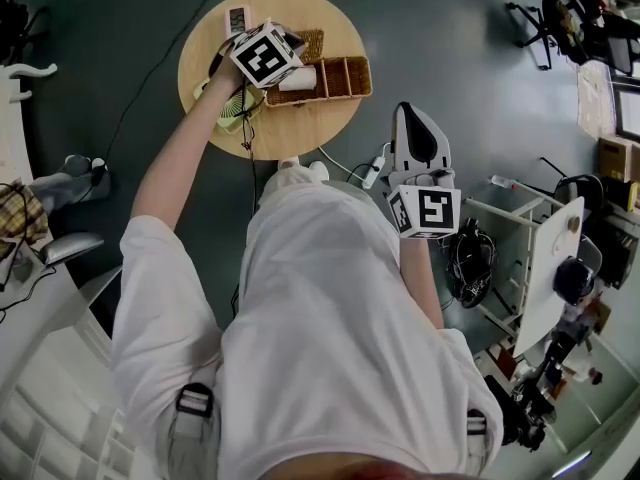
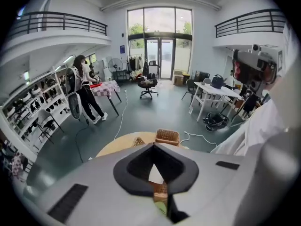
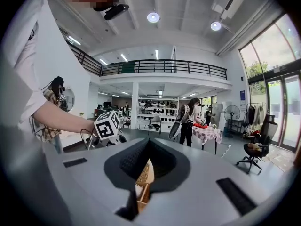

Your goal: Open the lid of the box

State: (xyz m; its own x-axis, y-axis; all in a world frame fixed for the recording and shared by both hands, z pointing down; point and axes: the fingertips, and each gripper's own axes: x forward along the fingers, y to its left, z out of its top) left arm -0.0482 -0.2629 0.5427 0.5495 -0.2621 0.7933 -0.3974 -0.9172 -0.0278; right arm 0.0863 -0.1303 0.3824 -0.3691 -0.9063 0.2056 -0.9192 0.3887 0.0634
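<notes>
A wicker tray (image 1: 340, 78) with open compartments lies on the round wooden table (image 1: 290, 133), and a woven lid-like piece (image 1: 312, 42) sits just behind it. A white object (image 1: 298, 80) rests at the tray's left end. My left gripper (image 1: 283, 46) hovers over that end of the tray, mostly hidden under its marker cube. In the left gripper view its jaws (image 2: 153, 146) meet, with nothing clamped; wicker and something white show beneath them. My right gripper (image 1: 408, 110) hangs over the floor to the right of the table. It (image 3: 148, 141) is shut and empty.
A green fan-like object (image 1: 236, 114) and a small display device (image 1: 238, 18) lie on the table's left side. Cables and a power strip (image 1: 374, 172) run across the floor. Desks, chairs (image 2: 148, 84) and a person (image 2: 87, 94) stand further off in the hall.
</notes>
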